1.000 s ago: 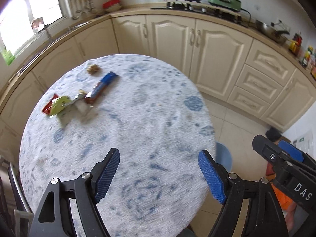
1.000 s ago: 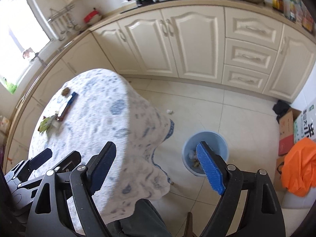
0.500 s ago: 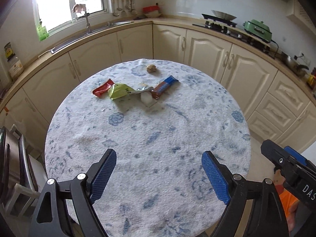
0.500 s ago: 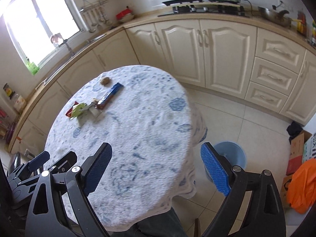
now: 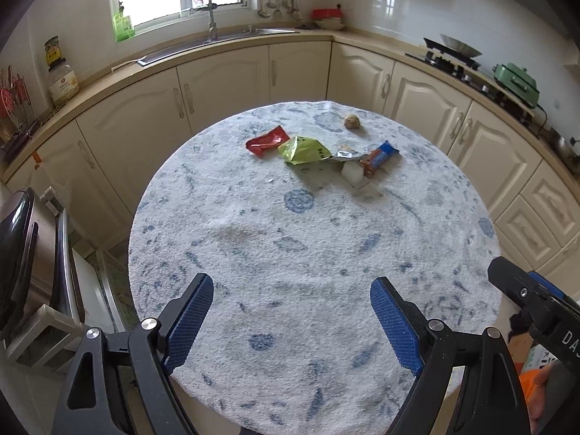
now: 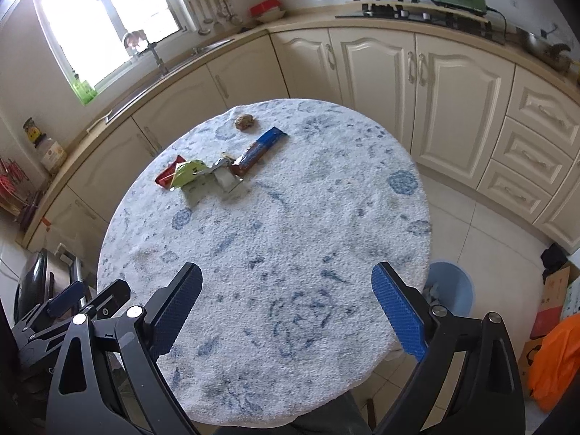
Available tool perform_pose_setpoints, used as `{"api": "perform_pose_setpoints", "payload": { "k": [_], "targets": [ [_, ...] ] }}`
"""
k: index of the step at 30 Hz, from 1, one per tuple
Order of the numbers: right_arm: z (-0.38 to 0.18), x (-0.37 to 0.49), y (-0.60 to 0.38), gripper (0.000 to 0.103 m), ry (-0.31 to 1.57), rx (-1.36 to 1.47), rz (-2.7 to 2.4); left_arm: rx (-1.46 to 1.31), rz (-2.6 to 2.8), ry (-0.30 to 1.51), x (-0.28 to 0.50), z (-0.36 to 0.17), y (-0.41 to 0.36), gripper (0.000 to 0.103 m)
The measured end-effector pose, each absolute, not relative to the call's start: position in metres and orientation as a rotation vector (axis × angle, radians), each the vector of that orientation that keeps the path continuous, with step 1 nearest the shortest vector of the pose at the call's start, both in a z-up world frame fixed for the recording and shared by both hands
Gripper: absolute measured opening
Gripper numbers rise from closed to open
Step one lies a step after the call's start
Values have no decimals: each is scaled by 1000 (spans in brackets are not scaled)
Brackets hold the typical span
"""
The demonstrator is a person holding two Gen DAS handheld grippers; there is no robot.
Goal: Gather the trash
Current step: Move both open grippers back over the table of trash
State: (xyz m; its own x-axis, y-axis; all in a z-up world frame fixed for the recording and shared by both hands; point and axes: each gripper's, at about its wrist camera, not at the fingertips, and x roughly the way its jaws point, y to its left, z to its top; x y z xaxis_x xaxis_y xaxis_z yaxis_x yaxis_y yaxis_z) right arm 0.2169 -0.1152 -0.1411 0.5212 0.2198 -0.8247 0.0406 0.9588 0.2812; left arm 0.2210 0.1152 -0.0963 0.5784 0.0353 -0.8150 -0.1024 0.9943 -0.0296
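Both tongs hung over the near edge of the round table covered in a white cloth with blue floral print [image 5: 311, 246], each with its blue-padded black fingers spread wide apart and nothing between them: the left gripper [image 5: 291, 320] and the right gripper [image 6: 286, 308] alike.

All the trash lay on the far part of that table, well apart from both grippers. Farthest back sat a small brown crumpled ball [image 5: 352, 121], alone near the table's far rim. Nearer, a loose row ran across the cloth: a flat glossy red wrapper [image 5: 267, 140], then a puffed, creased lime-green packet [image 5: 303, 149] touching it, with its torn silver foil end [image 5: 344, 154] pointing toward a long brown-and-blue snack bar wrapper [image 5: 378, 157]. Just on the near side of that foil end rested a small white crumpled tissue [image 5: 353, 174], touching the bar wrapper's brown end.

On the floor beside the table, at its right near edge in the right wrist view, stood a round light-blue plastic bin [image 6: 455, 291] with some scraps inside.
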Motion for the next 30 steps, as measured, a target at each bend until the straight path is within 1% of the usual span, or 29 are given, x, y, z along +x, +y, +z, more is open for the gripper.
{"api": "perform_pose_setpoints", "payload": {
  "k": [8, 17, 22, 26, 30],
  "targets": [
    [-151, 238, -86, 97, 1064, 235, 145, -132, 125, 989, 240, -110, 148, 85],
    [-169, 276, -63, 97, 1122, 198, 163, -172, 145, 1024, 288, -124, 169, 85],
    [-183, 312, -60, 97, 1157, 188, 157, -191, 115, 1045, 339, -130, 171, 85],
    [-194, 348, -61, 97, 1172, 175, 149, -224, 109, 1020, 388, -134, 169, 85],
    [-205, 381, -66, 97, 1176, 174, 142, -236, 103, 1044, 442, -151, 165, 85]
  ]
}}
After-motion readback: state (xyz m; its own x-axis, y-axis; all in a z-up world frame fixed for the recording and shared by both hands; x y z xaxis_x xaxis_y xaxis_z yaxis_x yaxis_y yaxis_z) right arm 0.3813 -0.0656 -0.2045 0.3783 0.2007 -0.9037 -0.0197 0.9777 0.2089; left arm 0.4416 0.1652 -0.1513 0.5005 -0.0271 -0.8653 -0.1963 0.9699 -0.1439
